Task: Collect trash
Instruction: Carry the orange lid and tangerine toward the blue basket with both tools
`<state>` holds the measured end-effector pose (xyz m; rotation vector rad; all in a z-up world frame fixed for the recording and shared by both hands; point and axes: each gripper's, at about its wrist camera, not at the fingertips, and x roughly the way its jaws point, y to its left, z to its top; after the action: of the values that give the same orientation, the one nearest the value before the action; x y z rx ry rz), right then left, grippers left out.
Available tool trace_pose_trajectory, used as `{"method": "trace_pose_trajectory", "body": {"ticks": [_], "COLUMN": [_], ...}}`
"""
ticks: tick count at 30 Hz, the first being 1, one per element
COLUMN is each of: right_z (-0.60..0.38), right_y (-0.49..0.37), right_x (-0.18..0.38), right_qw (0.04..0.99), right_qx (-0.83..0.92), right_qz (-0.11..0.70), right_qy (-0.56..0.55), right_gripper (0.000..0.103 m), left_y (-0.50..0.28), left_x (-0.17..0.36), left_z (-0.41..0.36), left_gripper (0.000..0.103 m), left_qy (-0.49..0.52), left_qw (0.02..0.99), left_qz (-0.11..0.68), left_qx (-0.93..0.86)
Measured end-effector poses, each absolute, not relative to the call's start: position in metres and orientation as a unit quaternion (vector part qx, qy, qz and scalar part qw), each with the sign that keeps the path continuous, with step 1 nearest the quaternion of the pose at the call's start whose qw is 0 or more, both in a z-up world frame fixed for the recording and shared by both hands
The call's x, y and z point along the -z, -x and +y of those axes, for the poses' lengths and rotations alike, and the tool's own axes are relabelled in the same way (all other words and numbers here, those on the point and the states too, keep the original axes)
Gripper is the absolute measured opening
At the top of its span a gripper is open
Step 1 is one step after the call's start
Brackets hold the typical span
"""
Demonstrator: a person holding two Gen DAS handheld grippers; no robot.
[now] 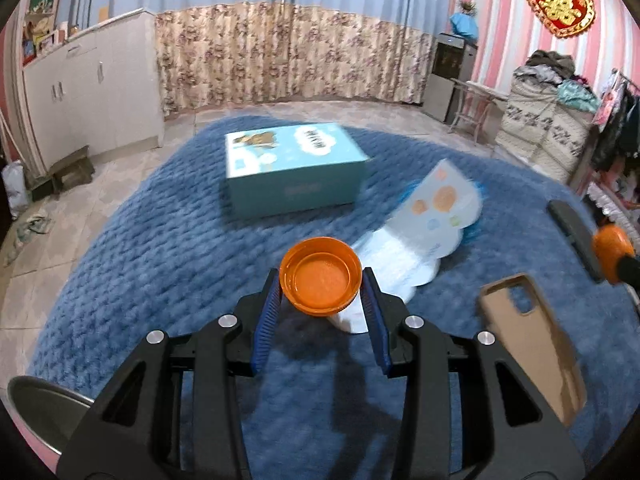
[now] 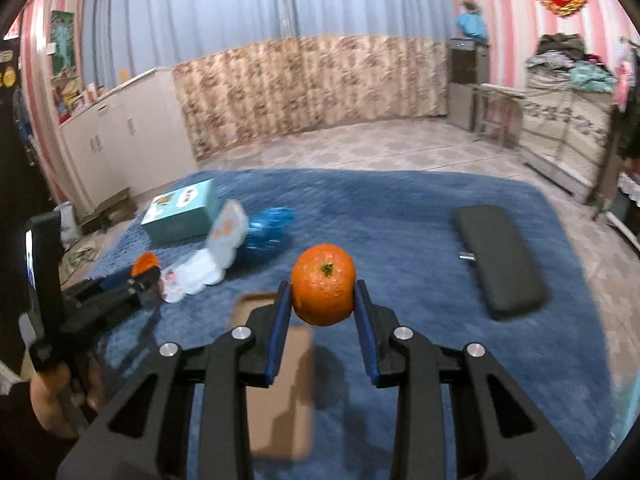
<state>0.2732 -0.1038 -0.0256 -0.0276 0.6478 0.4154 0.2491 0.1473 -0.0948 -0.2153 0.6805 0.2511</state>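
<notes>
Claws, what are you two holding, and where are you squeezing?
Left claw squeezes an orange bottle cap by its rim sides. Right claw squeezes a tangerine by its sides.

Both grippers look identical: the left gripper and right gripper are chunky matte-black plastic with triangular cutouts in the arms, four shiny silver screws across the linkage, and ribbed blue pads lining the fingers. A dark sleeve sits at lower left in the right wrist view.
</notes>
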Motion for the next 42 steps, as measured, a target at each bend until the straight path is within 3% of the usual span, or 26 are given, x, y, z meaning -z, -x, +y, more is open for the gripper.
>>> {"method": "trace_pose_trajectory", "body": {"ticks": [23,42], "right_z": [-0.392,-0.494], "right_y": [-0.165,-0.134], "right_x": [-0.001,0.002], "right_qw": [0.964,0.946], "right_qx": [0.097,0.204], "right_qz": [0.245,0.247], "right_qy": [-0.04,-0.052], "right_gripper": [0.032,0.032], "left_y": [-0.264,-0.236], "left_x": [0.024,0.019], "left_z": [-0.069,-0.237], "left_gripper": [0.039,0.039], "left_qy": [0.036,-0.025], "left_qw": [0.954,0.935], "left_qz": [0.294,0.292], "left_qx": [0.055,0.198]}}
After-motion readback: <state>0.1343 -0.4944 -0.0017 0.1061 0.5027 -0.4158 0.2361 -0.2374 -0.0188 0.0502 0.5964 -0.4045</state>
